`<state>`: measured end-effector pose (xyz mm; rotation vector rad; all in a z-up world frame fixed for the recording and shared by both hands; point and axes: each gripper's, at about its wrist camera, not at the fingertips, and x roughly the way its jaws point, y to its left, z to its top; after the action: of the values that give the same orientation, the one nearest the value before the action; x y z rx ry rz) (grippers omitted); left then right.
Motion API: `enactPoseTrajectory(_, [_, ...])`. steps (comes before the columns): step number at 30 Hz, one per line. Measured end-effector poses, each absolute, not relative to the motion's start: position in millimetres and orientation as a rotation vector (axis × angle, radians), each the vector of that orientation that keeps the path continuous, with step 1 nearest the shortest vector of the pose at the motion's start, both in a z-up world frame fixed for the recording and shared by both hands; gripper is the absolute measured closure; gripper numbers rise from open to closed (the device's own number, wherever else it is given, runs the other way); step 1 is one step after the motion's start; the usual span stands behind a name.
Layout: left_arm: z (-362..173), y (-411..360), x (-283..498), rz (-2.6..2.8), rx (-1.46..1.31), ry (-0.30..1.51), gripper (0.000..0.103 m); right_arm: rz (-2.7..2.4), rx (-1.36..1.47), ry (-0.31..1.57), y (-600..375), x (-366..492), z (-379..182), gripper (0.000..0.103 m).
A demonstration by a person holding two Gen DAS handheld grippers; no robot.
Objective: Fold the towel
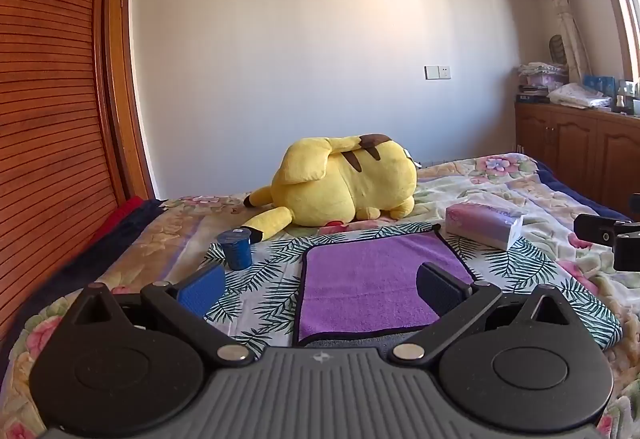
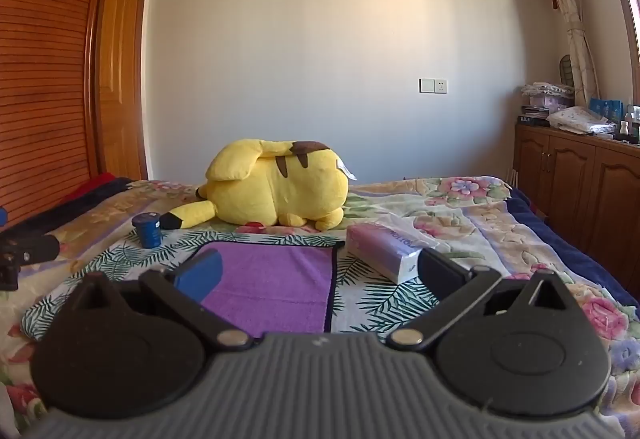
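Observation:
A purple towel [image 1: 368, 279] with a dark hem lies flat on a leaf-print cloth [image 1: 264, 271] on the bed; it also shows in the right wrist view [image 2: 276, 279]. My left gripper [image 1: 320, 287] is open and empty, its fingers apart above the towel's near left part. My right gripper [image 2: 318, 275] is open and empty, held above the towel's near right edge. The right gripper's body shows at the right edge of the left wrist view [image 1: 612, 239], and the left gripper's body at the left edge of the right wrist view [image 2: 24, 255].
A yellow plush toy [image 1: 344, 183] lies behind the towel. A blue cup [image 1: 236, 249] stands at the towel's far left. A tissue pack [image 1: 484, 225] lies at its far right. A wooden wardrobe [image 1: 48, 119] is at left, wooden cabinets [image 1: 580, 147] at right.

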<state>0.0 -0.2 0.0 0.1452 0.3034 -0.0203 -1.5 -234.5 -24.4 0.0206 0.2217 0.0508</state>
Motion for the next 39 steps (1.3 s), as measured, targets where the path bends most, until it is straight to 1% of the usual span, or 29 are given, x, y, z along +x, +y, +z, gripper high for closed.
enactPoseTrajectory(39, [-1.1, 0.7, 1.4, -0.023, 0.146, 0.302, 0.016, 0.049, 0.01, 0.219, -235.2, 0.3, -24.2, 0.0])
